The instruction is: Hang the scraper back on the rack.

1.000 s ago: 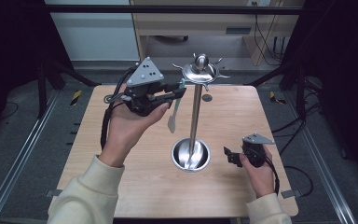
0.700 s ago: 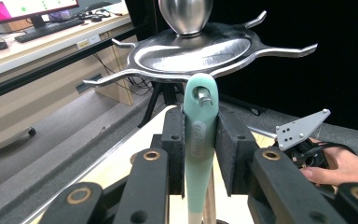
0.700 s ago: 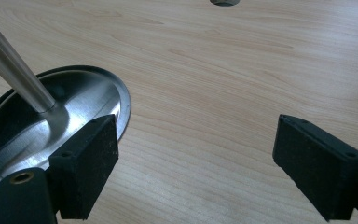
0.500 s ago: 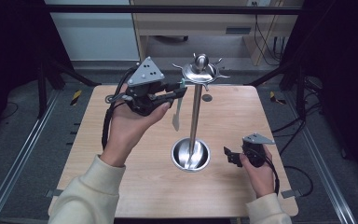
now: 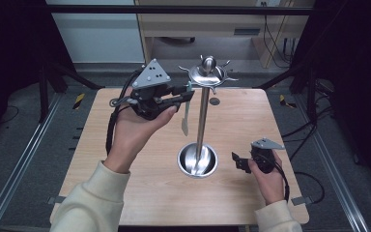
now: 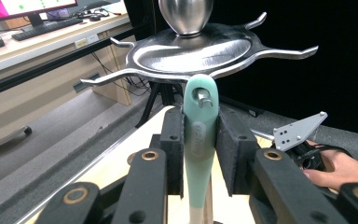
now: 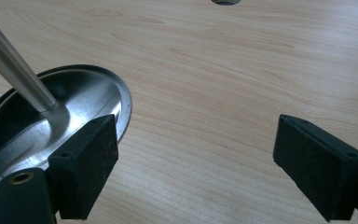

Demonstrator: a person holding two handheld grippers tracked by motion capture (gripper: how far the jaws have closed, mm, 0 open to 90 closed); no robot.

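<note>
Mint-green utensil handle point(image 6: 199, 135) is clamped by the left gripper point(image 6: 199, 154) just under a hook point(image 6: 204, 99) of the steel stand point(image 5: 202, 121); its hole should be eased off gently. The right gripper point(image 7: 196, 172) rests released on the table point(image 5: 125, 193).

Rack hooks point(image 6: 121, 77) close above utensil point(image 6: 199, 135)

the left gripper point(image 5: 186, 94) is raised on an upturned palm, forearm reaching up from the near edge, jaws pointing level and pressed against something slim between the pads point(image 6: 230, 154). the right gripper point(image 5: 237, 162) sits low, held from behind, jaws spread wide with nothing between them, aimed toward the left hand's side.
</note>
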